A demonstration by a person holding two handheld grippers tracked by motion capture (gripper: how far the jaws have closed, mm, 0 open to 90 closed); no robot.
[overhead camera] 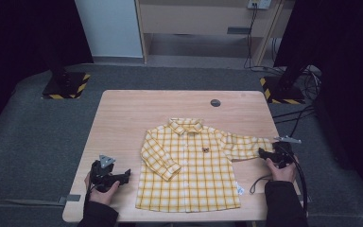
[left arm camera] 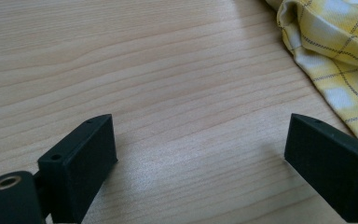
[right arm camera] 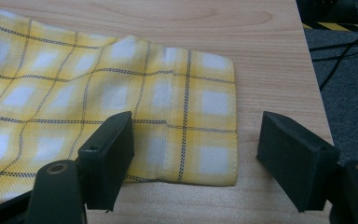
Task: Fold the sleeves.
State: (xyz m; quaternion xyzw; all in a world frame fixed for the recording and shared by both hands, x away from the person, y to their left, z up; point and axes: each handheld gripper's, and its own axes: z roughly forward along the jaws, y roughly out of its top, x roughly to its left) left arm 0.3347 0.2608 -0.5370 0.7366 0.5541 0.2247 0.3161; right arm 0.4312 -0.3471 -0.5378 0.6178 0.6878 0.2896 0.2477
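A yellow plaid shirt (overhead camera: 189, 165) lies flat on the wooden table (overhead camera: 123, 118), collar towards the far side. One sleeve is folded over its chest and the other sleeve (overhead camera: 246, 145) stretches to the right. My right gripper (overhead camera: 261, 153) is at that sleeve's end. In the right gripper view it (right arm camera: 196, 144) stands open, with the cuff (right arm camera: 205, 107) lying between the jaws and untouched by the pads. My left gripper (overhead camera: 126, 174) rests left of the shirt's lower side. It (left arm camera: 200, 154) is open over bare wood, with the shirt's edge (left arm camera: 335, 51) just beyond its right jaw.
The table's right edge (right arm camera: 314, 79) runs close beside my right gripper, with cables (overhead camera: 288, 118) on the grey floor past it. A dark round cap (overhead camera: 215, 102) sits in the tabletop at the back. Two stands with striped bases (overhead camera: 66, 85) flank the table's far corners.
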